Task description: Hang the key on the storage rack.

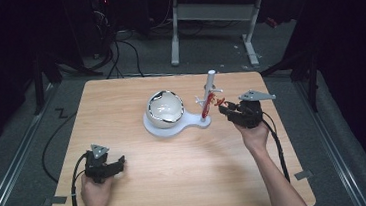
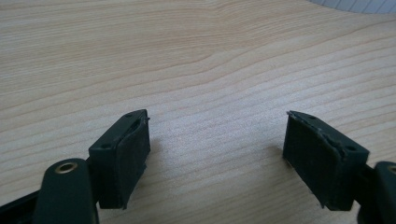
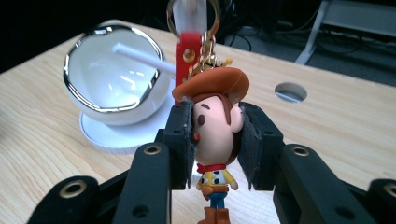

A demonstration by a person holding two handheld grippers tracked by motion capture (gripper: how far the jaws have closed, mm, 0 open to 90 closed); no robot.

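pale wood table [image 1: 178, 183], white stand [image 1: 210, 100] with bowl [image 1: 165, 109] at centre; right gripper [image 3: 215, 140] clamped on cowboy figure keychain [image 3: 215, 135] by the head, ring and red strap up at the stand's post, seemingly for hanging or unhooking; left gripper [image 2: 217, 149] idle near front edge, jaws spread wide over bare wood, holding nothing

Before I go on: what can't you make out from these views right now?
- Keychain ring: right gripper view's top edge cuts it off, so whether it hangs on the stand's peg is unclear.
- Cowboy figure: a red speck in the high view; the right gripper hides it there.
- Bowl contents: glare in both views.
- Left gripper: open over bare table; surroundings cropped.
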